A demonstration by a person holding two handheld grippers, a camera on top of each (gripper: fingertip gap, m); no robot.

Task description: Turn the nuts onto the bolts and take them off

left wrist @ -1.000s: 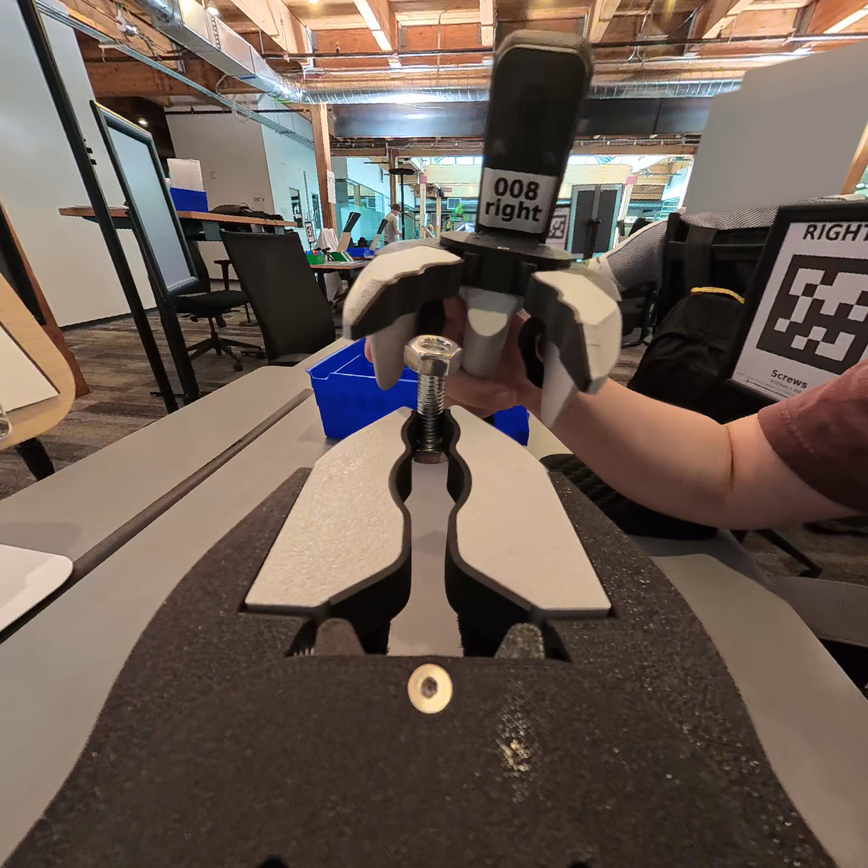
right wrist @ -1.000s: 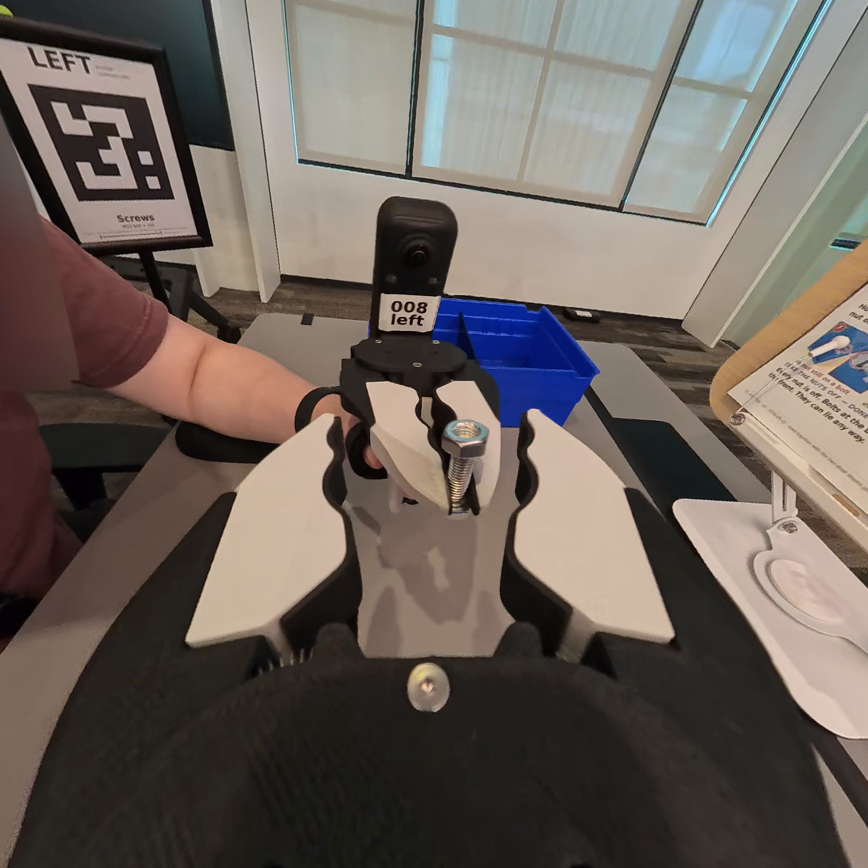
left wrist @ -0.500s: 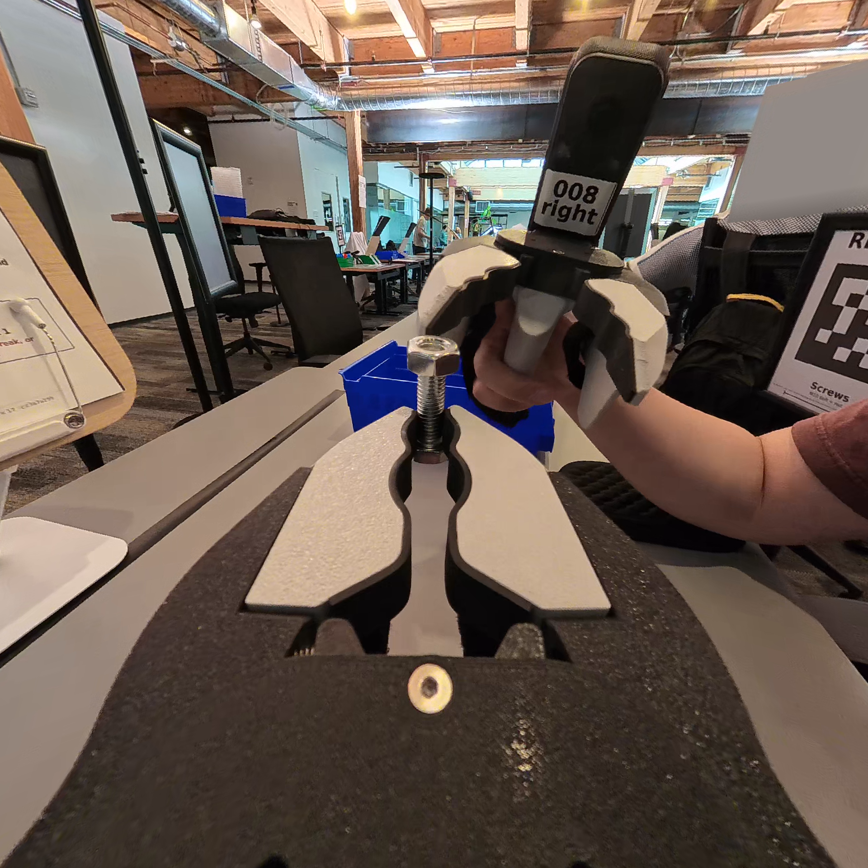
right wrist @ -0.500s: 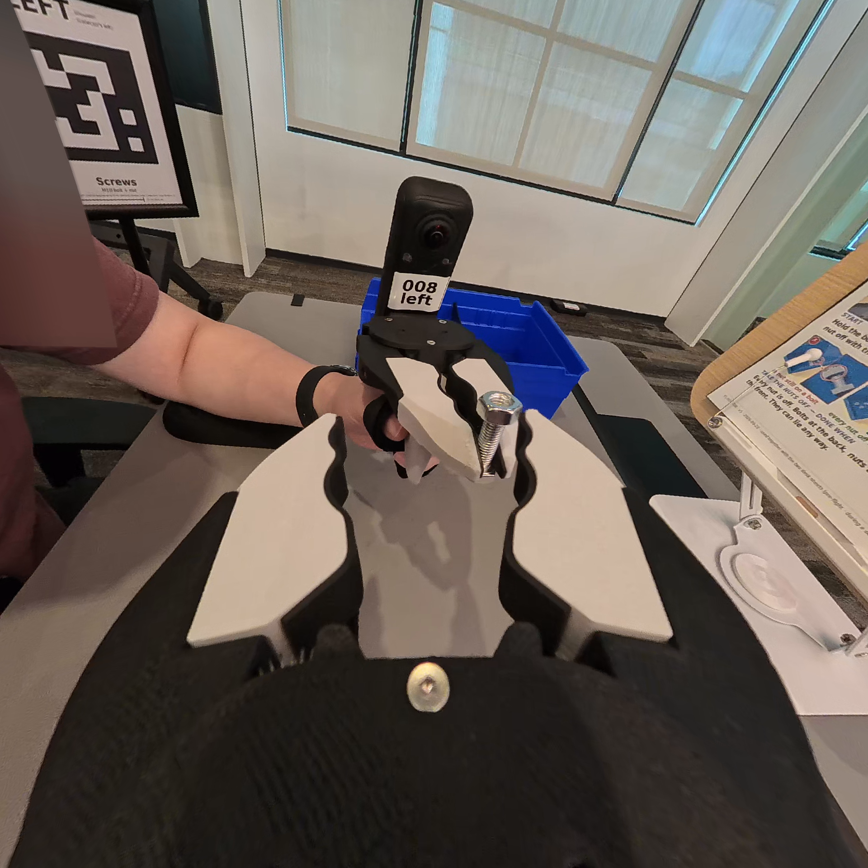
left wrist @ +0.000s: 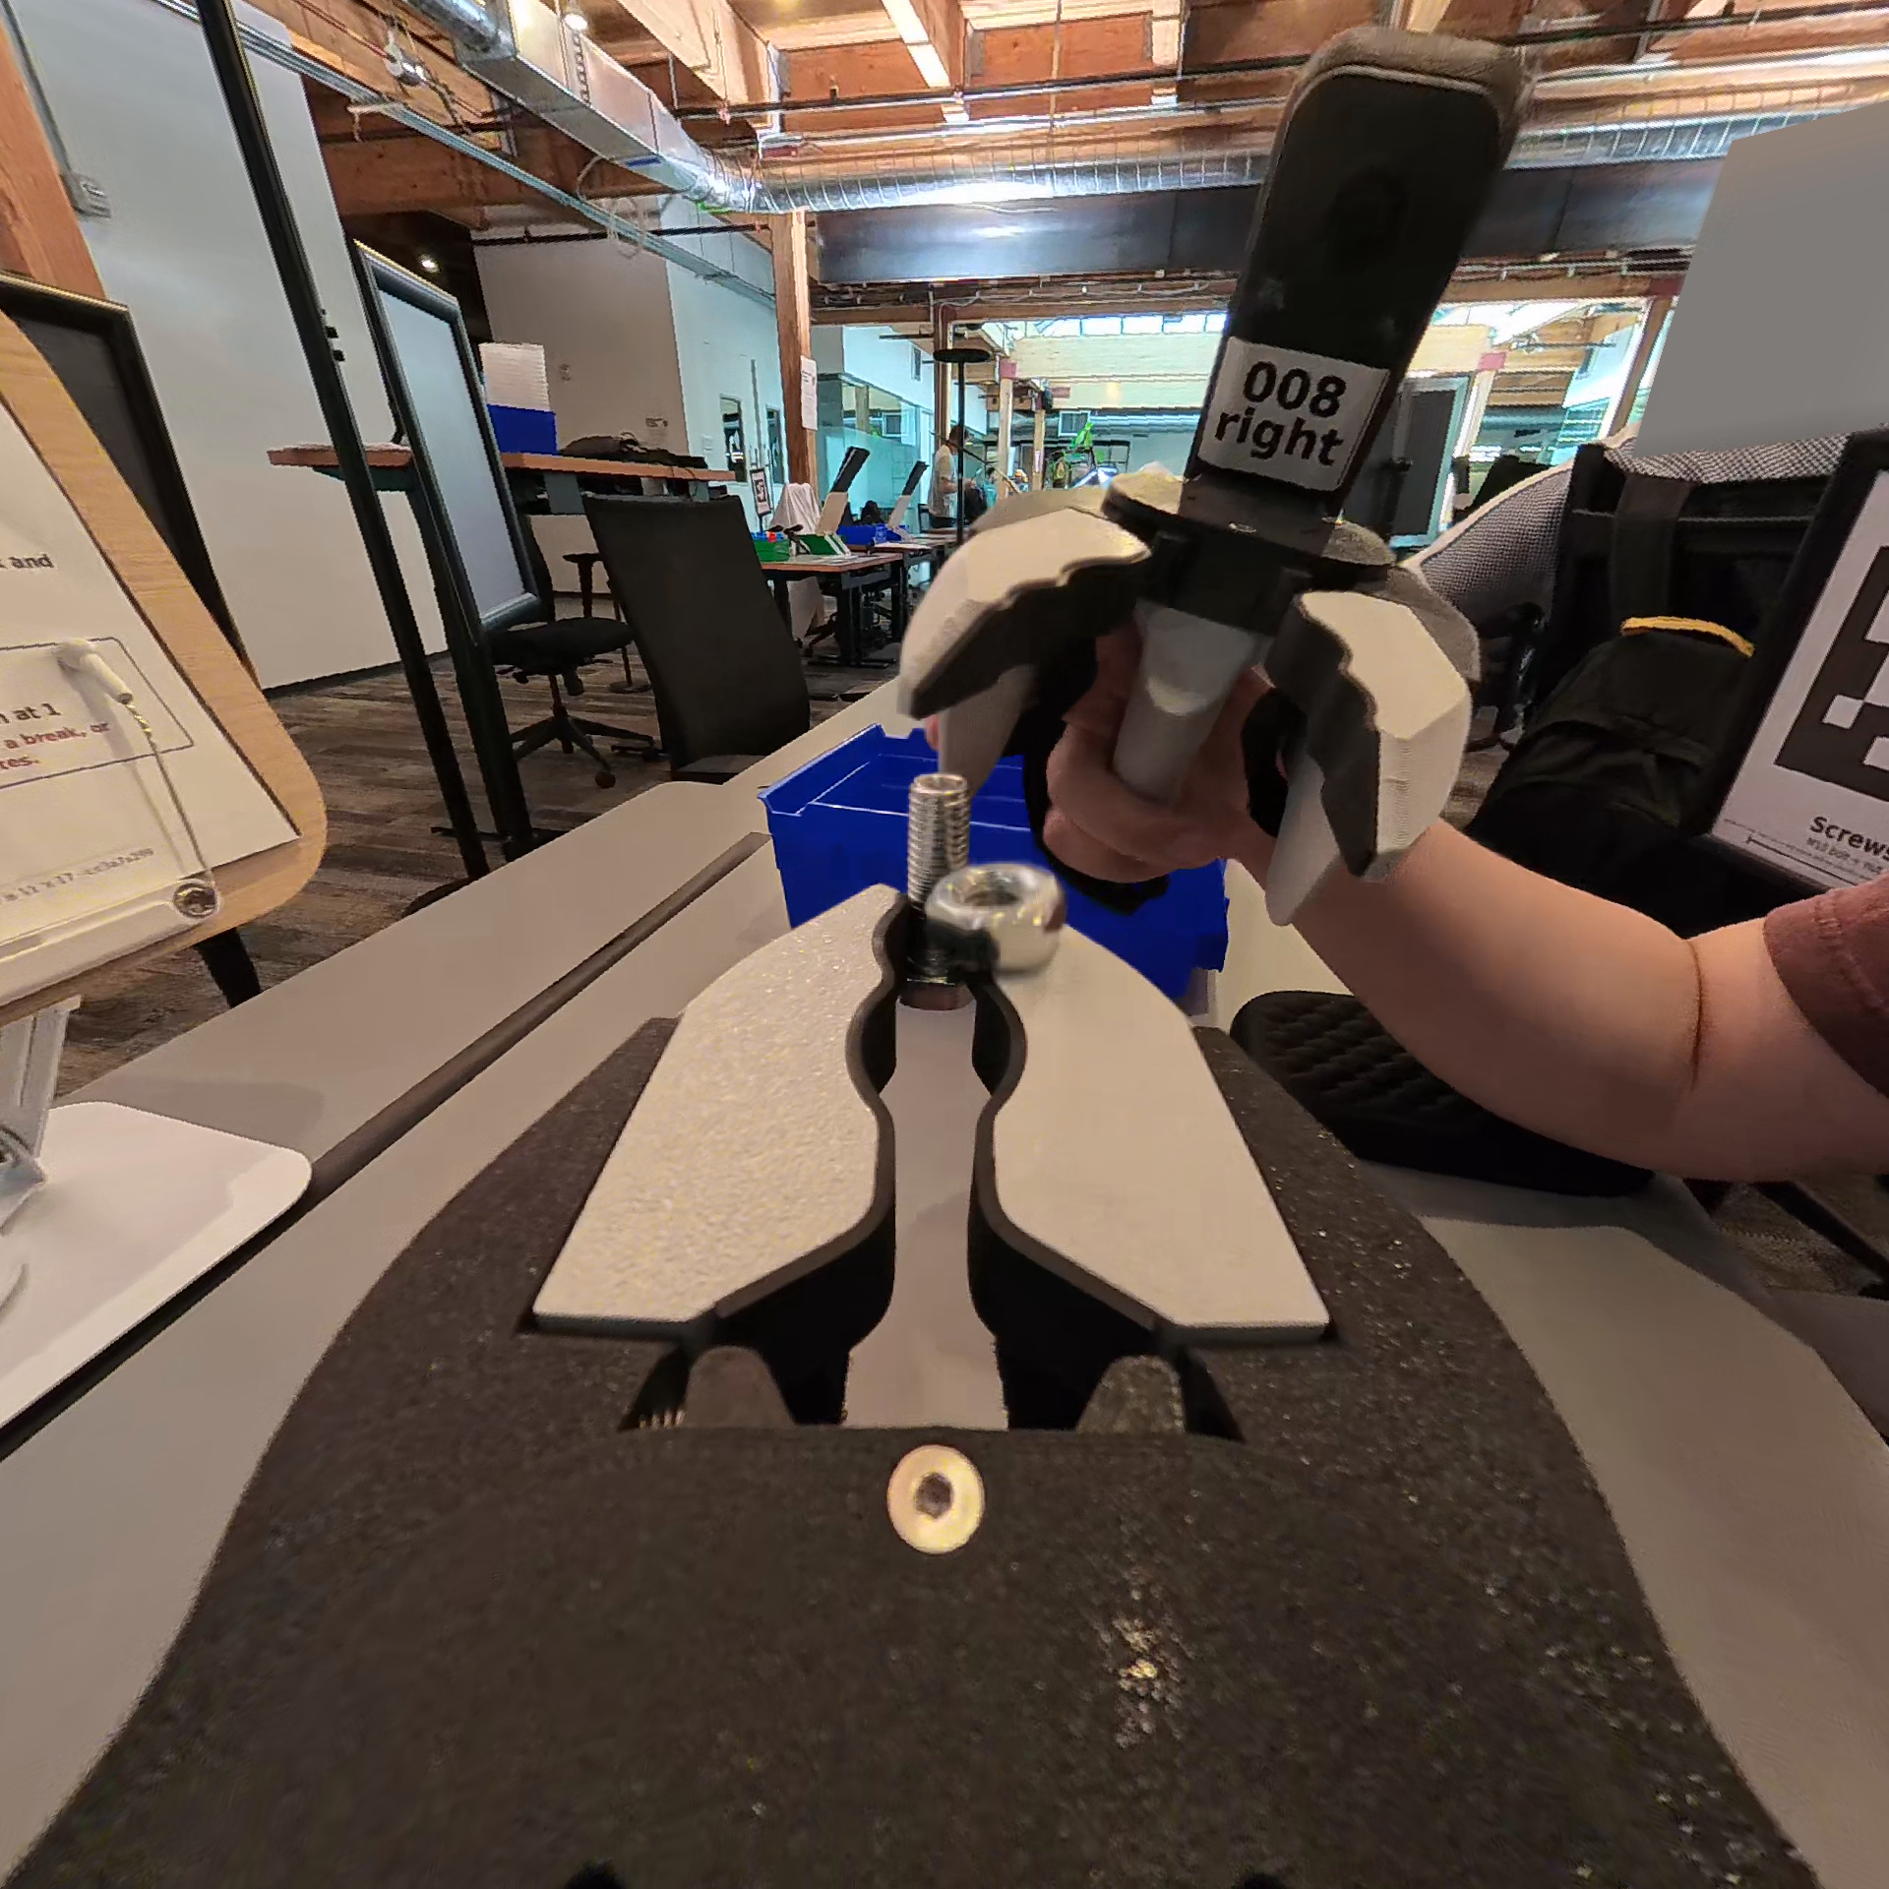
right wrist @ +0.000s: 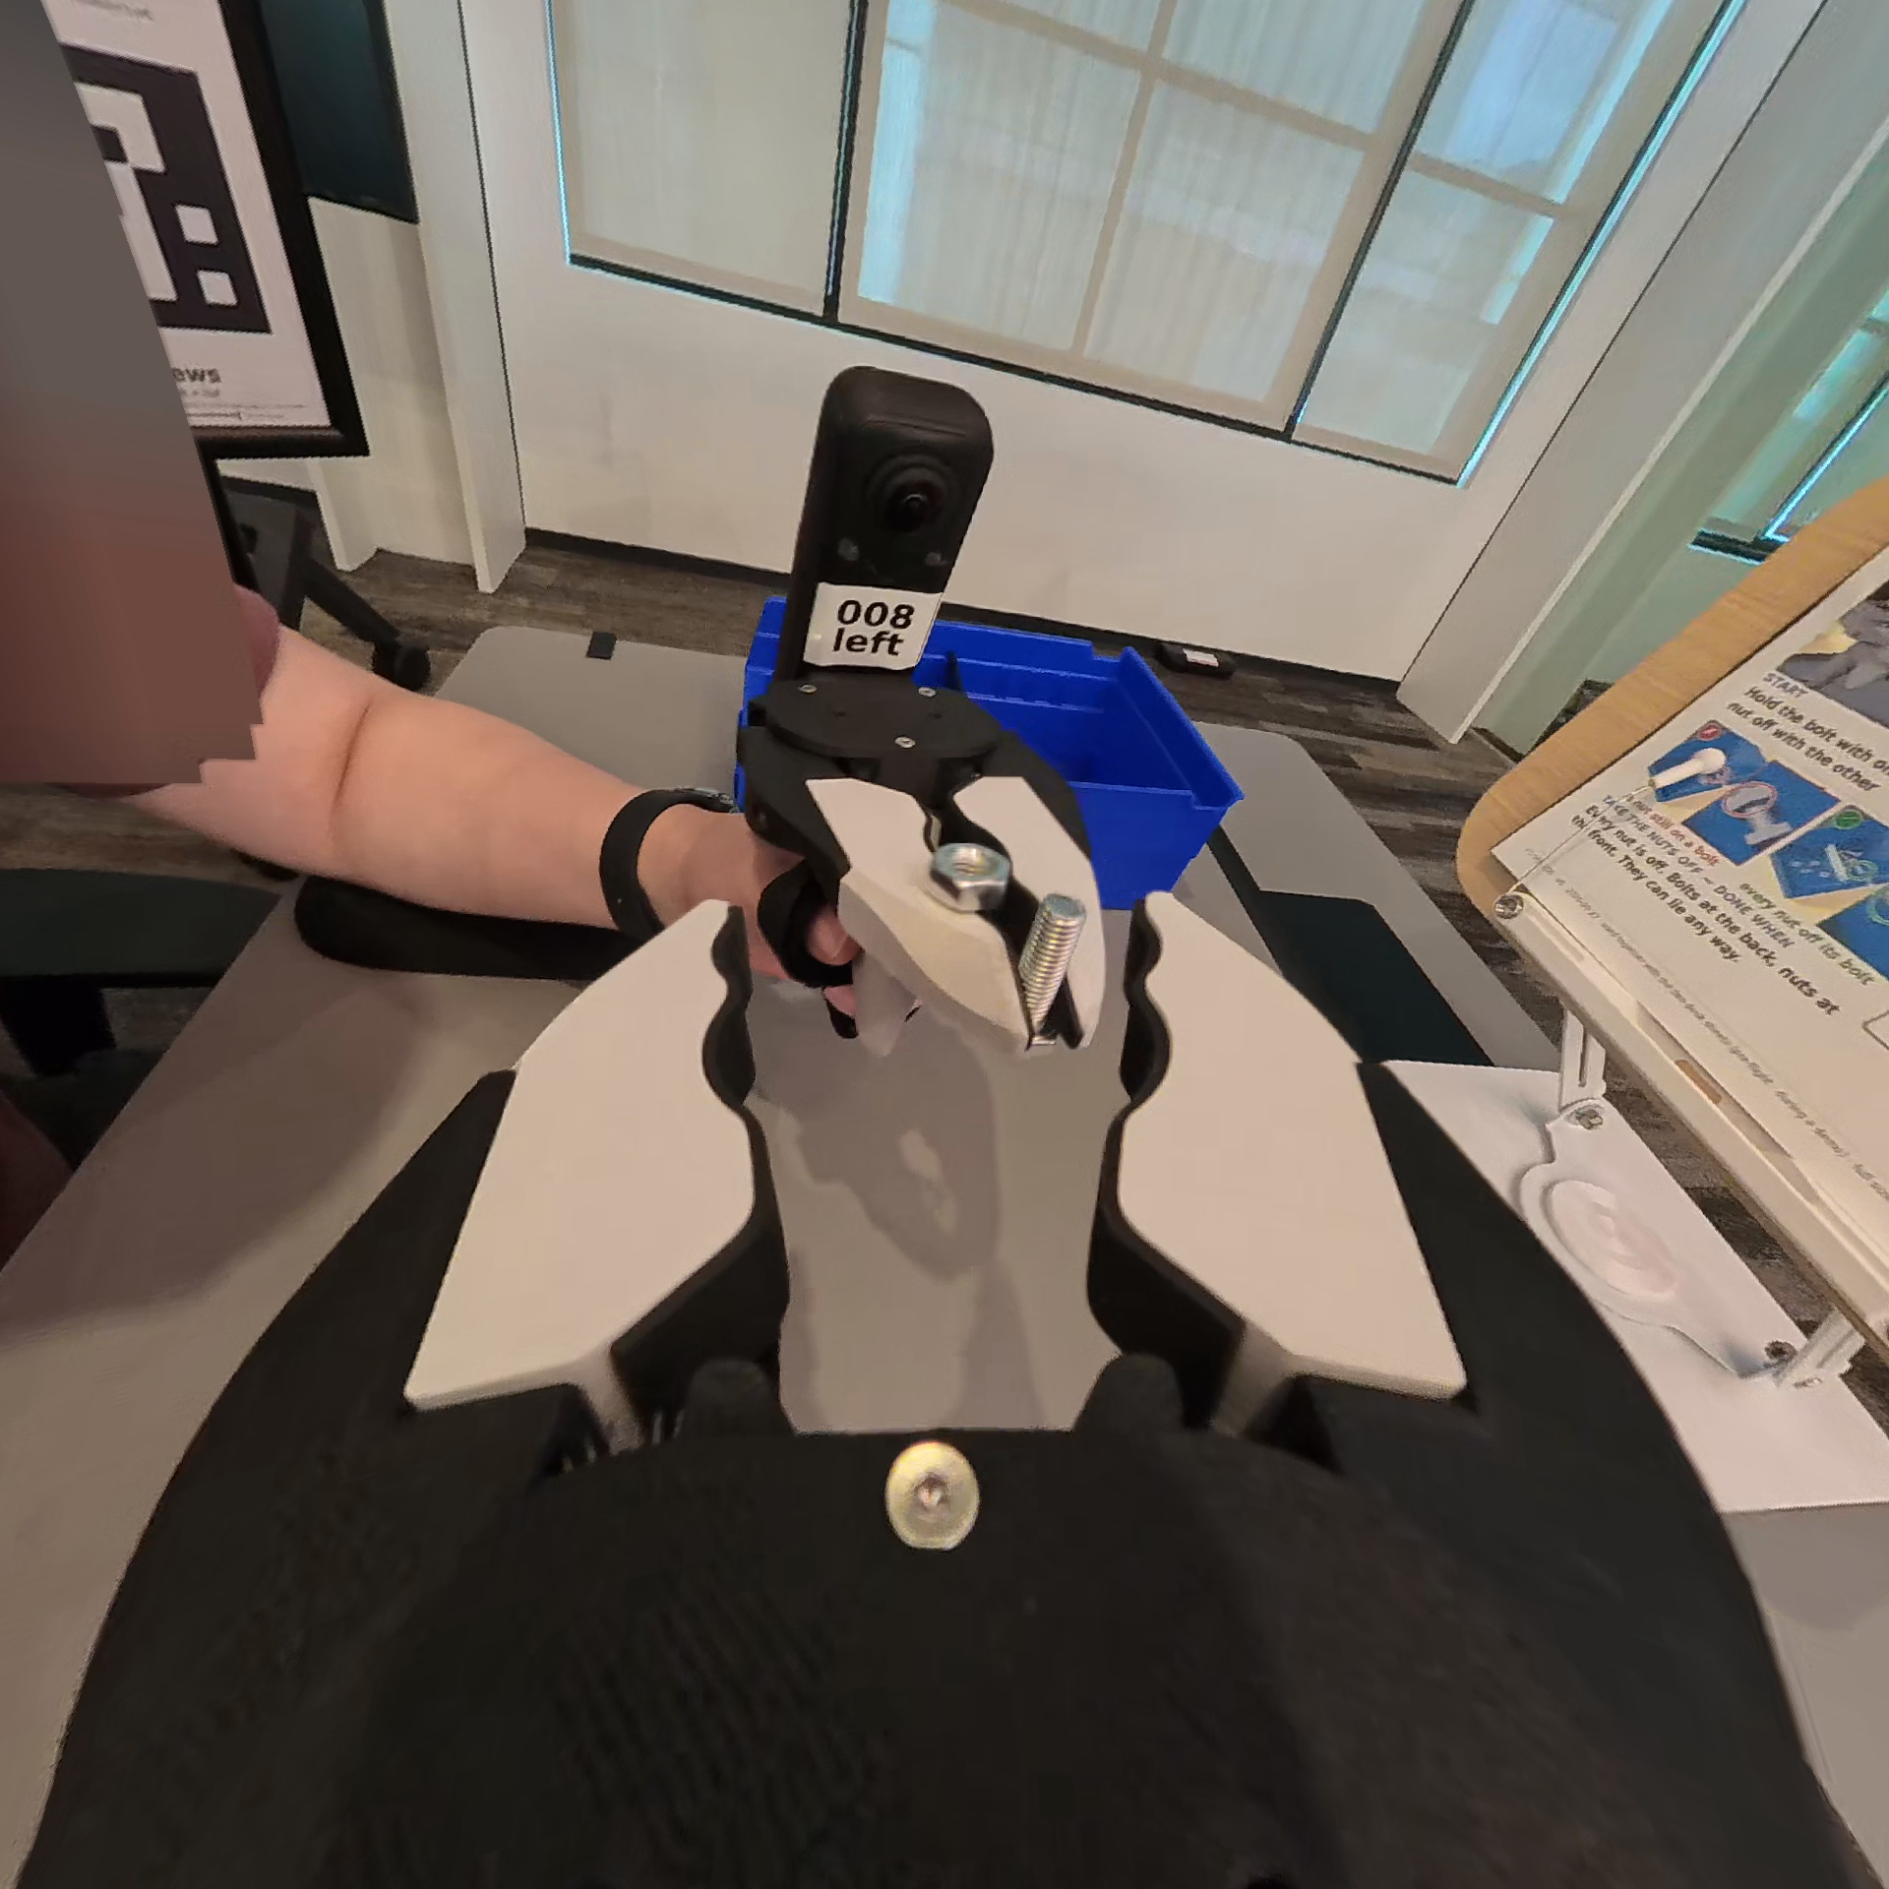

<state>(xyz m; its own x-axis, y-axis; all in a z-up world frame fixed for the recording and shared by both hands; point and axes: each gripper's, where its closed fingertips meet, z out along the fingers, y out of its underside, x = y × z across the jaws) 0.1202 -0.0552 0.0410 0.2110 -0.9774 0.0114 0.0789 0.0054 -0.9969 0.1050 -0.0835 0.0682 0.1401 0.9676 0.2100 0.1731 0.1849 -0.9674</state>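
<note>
Holding: left gripper (left wrist: 935, 981) pinching bolt (left wrist: 938, 848) by its lower end, threads up, frame centre
Nut: nut (left wrist: 994, 915) off the bolt, blurred, beside the shank over the right finger; resting or airborne, can't tell
Right gripper: right gripper (right wrist: 935, 1032) spread wide, empty
Background: blue bin (right wrist: 1104, 756) on desk (right wrist: 256, 1176)

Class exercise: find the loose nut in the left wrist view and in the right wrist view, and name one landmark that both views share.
Left wrist view: the nut sits just above centre, on the left gripper, right of the bolt.
Right wrist view: the nut lies at centre, on that gripper's finger, left of the bolt.
Shared landmark: the blue bin.
</note>
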